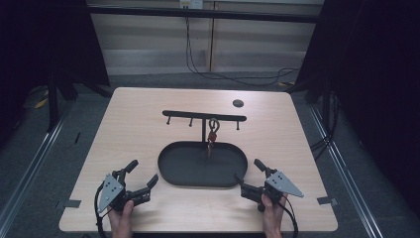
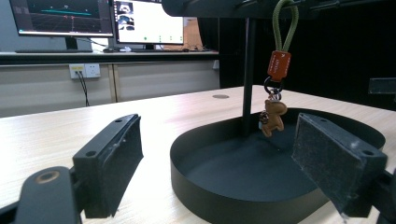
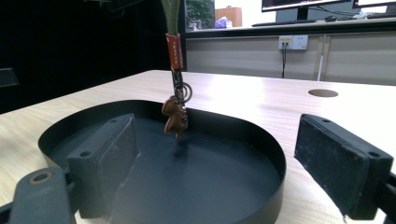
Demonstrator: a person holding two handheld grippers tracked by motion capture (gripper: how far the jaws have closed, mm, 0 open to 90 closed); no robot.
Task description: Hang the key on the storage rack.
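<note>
Where wood lies pale, oval tray [image 1: 171,171], matte black.

Keychain [image 2: 275,88] loop top cut off by frame edge in right claw view. Red tag [image 2: 279,65] lettering too small to read. Monitors [image 2: 102,18] cropped at top.

Soft overhead light falls evenly on the counter [image 1: 148,114], while black curtains leave both side edges of the high view dim. The pale wood shows mild sheen, shadows stay faint. In both gripper views, the near pads [image 2: 112,163] look slightly blurred, and the monitors [image 2: 140,21] glow overexposed.
</note>
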